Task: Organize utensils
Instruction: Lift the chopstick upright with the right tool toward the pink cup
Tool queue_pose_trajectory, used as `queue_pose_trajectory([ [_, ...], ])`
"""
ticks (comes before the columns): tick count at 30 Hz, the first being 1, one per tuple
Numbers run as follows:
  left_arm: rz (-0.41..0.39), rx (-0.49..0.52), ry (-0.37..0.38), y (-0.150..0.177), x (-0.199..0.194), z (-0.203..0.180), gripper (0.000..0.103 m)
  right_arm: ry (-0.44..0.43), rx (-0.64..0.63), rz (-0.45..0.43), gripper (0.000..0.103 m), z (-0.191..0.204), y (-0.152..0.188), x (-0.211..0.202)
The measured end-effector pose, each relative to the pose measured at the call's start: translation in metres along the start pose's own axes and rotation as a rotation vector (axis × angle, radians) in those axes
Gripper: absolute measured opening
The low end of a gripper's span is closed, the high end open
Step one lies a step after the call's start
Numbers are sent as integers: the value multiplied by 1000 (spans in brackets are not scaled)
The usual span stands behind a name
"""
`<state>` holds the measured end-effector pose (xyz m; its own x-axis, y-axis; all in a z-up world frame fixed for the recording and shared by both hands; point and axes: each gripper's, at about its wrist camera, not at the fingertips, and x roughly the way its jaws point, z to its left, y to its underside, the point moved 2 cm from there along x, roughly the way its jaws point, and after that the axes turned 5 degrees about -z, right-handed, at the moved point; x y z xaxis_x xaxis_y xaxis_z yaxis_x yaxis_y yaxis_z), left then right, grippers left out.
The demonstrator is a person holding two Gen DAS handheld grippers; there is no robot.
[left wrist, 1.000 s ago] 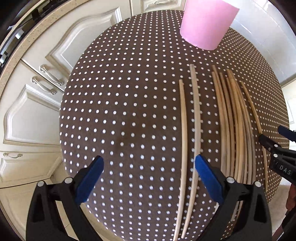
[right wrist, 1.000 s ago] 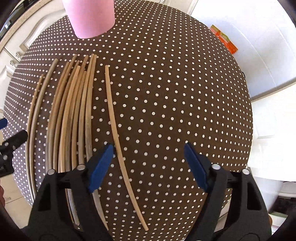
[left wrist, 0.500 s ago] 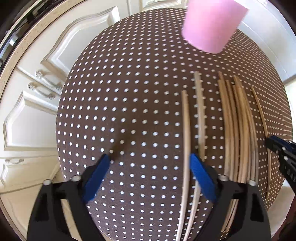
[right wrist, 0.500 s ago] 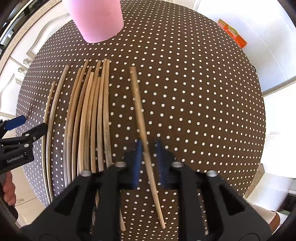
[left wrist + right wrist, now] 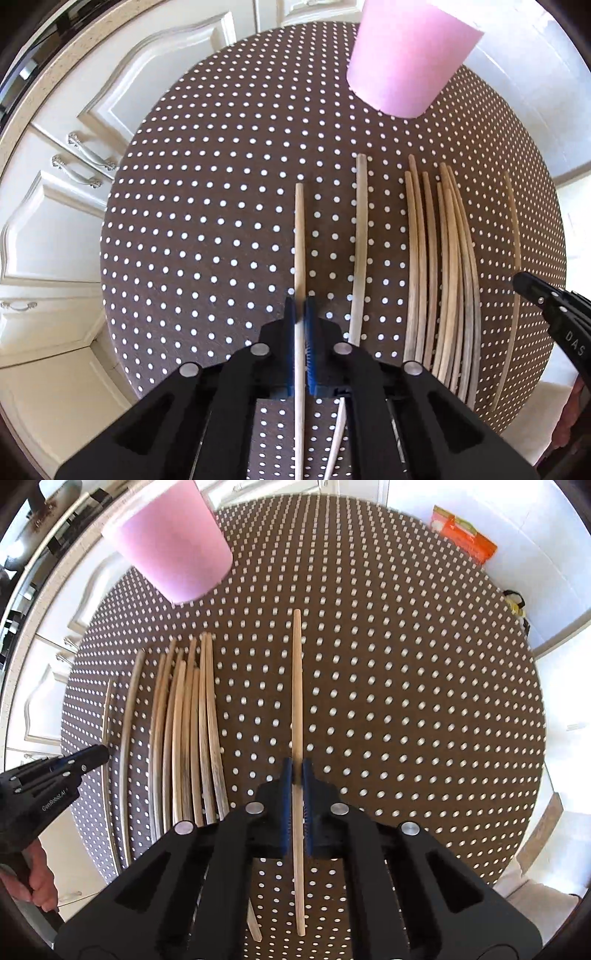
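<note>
Wooden chopsticks lie side by side on a round brown polka-dot table (image 5: 203, 240). My left gripper (image 5: 300, 308) points down, its jaws closing tight on the leftmost chopstick (image 5: 299, 229), pads pressing it. Beside it lie a single chopstick (image 5: 360, 240) and a bundle of several (image 5: 443, 266). My right gripper (image 5: 297, 771) has its jaws closing on another chopstick (image 5: 296, 686), gripped near the middle, right of the bundle (image 5: 192, 731). A pink cup (image 5: 410, 55) (image 5: 173, 542) stands at the table's far side. Each gripper shows in the other's view: right gripper (image 5: 524, 282), left gripper (image 5: 96, 755).
Cream cabinet doors with metal handles (image 5: 85, 162) stand past the table's left edge. An orange packet (image 5: 465, 535) lies on the white surface beyond the far right edge. A hand (image 5: 37, 878) holds the left gripper's handle. The right half of the cloth (image 5: 406, 701) carries no chopsticks.
Both grippers went from wide open to shut, each on one chopstick. The right one closed first and has carried its stick rightward, away from the bundle.
</note>
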<state>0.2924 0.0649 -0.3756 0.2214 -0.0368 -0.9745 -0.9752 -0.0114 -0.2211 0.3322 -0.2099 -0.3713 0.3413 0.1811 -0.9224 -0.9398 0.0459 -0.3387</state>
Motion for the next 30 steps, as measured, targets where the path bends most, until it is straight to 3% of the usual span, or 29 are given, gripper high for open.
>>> queue_pose_trajectory([
  [4, -64, -40, 17, 23, -24, 2, 5, -20, 8, -76, 6, -9, -8, -31],
  [14, -311, -82, -9, 26, -121, -15, 5, -96, -10, -363, 5, -11, -35, -119],
  [21, -494, -117, -15, -12, -164, -38, 6, -142, -61, -498, 5, 16, -46, -152],
  [30, -709, -141, -26, -54, -232, -47, 6, -200, -106, -600, 5, 45, -77, -186],
])
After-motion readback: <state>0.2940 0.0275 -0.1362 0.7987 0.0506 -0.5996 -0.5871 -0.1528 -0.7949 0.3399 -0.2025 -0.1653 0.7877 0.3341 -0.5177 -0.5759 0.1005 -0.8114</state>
